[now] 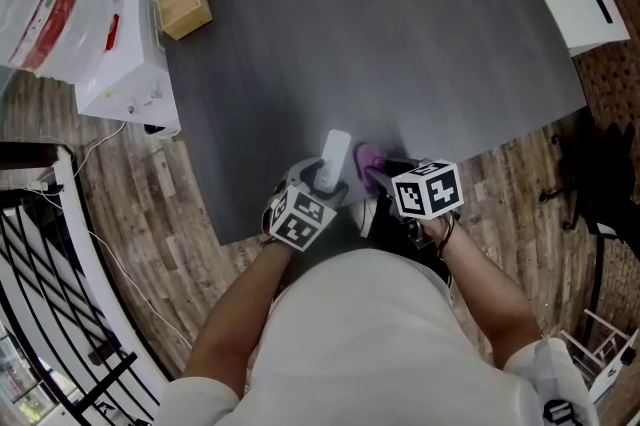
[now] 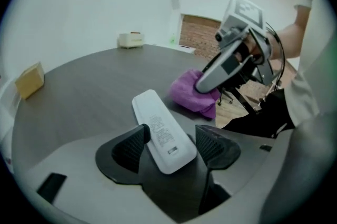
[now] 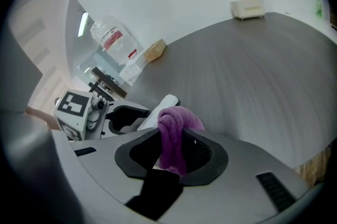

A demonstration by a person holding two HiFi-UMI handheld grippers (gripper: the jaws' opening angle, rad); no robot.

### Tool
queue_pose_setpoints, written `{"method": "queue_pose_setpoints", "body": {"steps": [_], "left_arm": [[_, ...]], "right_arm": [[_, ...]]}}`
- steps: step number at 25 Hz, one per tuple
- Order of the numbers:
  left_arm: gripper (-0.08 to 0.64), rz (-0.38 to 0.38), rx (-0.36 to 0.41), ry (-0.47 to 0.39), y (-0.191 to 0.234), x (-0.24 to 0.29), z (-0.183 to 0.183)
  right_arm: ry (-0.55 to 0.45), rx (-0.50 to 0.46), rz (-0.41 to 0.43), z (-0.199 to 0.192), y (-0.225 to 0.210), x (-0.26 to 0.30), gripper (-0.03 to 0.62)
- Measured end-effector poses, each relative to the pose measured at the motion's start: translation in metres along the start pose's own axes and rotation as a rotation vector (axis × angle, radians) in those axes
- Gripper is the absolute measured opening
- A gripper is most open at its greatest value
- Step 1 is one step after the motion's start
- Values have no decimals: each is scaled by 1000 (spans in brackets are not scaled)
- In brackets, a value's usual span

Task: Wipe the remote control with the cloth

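Tabletop (image 1: 400, 44) of dark grey bears the white remote control (image 2: 160, 131), which lies between the spread, unclamped jaws of the left gripper (image 2: 171, 146), probably placed to fence it steady. Just right of the remote, the right gripper (image 3: 174, 149) pinches a bunched purple cloth (image 3: 171, 136), poised for wiping.

No wording can be read anywhere. The white remote control (image 2: 163, 131) carries a block of fine grey print and a small dark mark on its upturned face, all too small to read. A clear plastic bag (image 1: 45, 9) bears a red label, illegible. The marker cubes (image 1: 428, 189) show only black-and-white square patterns, no letters.
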State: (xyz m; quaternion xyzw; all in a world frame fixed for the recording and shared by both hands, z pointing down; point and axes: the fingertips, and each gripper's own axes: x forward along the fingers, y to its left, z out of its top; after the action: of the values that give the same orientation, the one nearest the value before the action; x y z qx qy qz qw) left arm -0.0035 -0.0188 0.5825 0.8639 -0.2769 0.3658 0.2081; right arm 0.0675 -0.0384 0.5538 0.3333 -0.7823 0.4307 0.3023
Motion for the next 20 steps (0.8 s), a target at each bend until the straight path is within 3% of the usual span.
{"method": "queue_pose_setpoints", "body": {"steps": [3,7,10,12,15,20], "left_arm": [[298,-47,-88,-26,4,1,-4],[304,-101,-94,-22,2,0,-7],[316,-180,-16,17,-7,-1,-7],[316,-220,54,51,-11,0,-8],[316,-223,112,115,-7,-2,-15],[316,-166,248,280,6,-14,-36]], "right_arm": [[38,-59,13,-3,11,11,110],[52,-124,55,5,27,28,110],[-20,-133,168,28,51,25,110],[-14,-189,246,35,73,28,110],[21,-299,205,34,79,37,110],[64,-367,154,28,80,52,110]]}}
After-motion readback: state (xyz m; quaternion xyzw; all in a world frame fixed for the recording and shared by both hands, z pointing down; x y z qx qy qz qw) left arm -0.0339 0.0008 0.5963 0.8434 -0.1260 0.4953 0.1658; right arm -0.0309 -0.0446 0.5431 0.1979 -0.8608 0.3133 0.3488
